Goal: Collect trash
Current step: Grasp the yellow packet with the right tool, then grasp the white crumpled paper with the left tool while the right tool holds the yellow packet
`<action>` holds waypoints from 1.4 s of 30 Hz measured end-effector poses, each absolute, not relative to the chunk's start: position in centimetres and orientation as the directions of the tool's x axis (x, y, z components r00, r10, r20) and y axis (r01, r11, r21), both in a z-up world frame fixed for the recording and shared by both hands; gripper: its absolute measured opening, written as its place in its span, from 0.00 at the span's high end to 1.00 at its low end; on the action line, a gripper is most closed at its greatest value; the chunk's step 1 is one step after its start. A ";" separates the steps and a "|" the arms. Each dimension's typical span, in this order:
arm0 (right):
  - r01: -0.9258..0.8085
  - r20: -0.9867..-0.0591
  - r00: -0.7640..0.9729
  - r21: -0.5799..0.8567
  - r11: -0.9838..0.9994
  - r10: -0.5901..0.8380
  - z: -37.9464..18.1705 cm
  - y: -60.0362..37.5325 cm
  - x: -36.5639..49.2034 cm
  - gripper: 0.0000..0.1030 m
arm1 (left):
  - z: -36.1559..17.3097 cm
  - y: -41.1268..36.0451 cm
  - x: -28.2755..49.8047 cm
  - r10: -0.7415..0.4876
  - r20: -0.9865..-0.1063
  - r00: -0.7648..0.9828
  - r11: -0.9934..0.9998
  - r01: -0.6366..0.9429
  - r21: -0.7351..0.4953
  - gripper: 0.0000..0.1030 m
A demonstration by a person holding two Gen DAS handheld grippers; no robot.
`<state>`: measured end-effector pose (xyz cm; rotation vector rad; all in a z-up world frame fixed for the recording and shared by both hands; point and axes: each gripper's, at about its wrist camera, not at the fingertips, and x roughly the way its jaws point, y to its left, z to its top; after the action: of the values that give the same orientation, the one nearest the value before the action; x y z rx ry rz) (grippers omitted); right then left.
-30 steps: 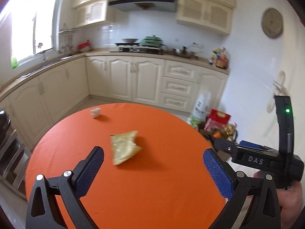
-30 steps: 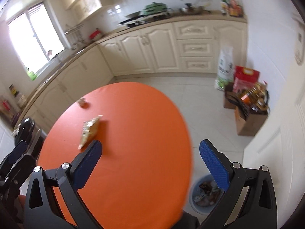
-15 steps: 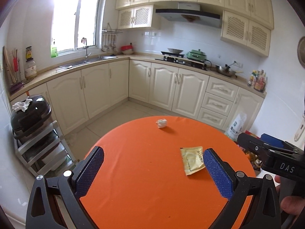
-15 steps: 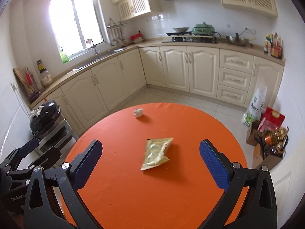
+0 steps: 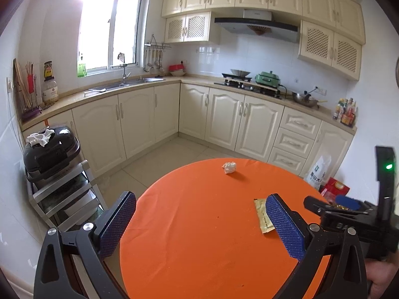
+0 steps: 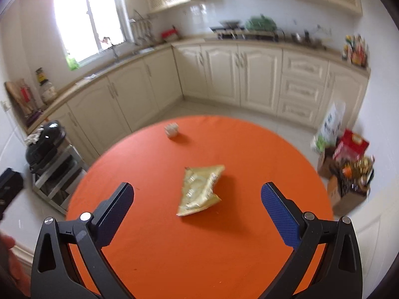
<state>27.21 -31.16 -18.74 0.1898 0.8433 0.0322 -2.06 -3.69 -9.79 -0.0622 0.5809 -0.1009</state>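
A yellow crumpled snack wrapper (image 6: 200, 189) lies near the middle of the round orange table (image 6: 249, 149). A small white paper wad (image 6: 171, 130) lies near the table's far edge. My right gripper (image 6: 197, 211) is open and empty, just short of the wrapper. In the left wrist view the wrapper (image 5: 263, 216) is partly hidden behind my right finger pad, and the wad (image 5: 229, 167) sits far ahead. My left gripper (image 5: 202, 224) is open and empty above the table's left part. The right gripper's body (image 5: 349, 214) shows at the right.
A grey cooker on a metal rack (image 5: 53, 159) stands left of the table. Bags and a cardboard box of bottles (image 6: 349, 169) sit on the floor at the right. Cream kitchen cabinets (image 5: 224, 114) line the far walls.
Both views have swung left and steadied on the table. My right gripper has come closer to the wrapper, which is now larger in its view. Both grippers stay open.
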 end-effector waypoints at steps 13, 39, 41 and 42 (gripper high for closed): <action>0.018 -0.886 0.447 0.144 0.989 0.121 -29.5 -30.2 36.0 0.44 | -12.6 -6.9 13.0 -0.074 -0.679 0.730 0.996 0.083 -0.018 0.01; -0.009 -0.818 0.537 0.238 0.971 0.205 -27.8 -37.4 38.4 0.88 | -22.2 -17.9 47.3 -0.045 -0.787 0.616 0.966 0.229 0.124 0.11; -0.005 -0.815 0.541 0.245 0.970 0.208 -27.7 -38.0 38.3 0.88 | -23.1 -18.1 50.0 -0.065 -0.807 0.587 0.968 0.233 0.092 0.23; -0.002 -0.812 0.542 0.254 0.967 0.214 -27.6 -38.3 38.2 0.88 | -23.8 -17.9 51.3 -0.100 -0.824 0.558 0.970 0.238 0.044 0.34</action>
<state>38.20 -38.31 -27.64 0.2339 0.9917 0.1295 51.34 -17.94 -23.80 0.1565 0.9597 -0.2001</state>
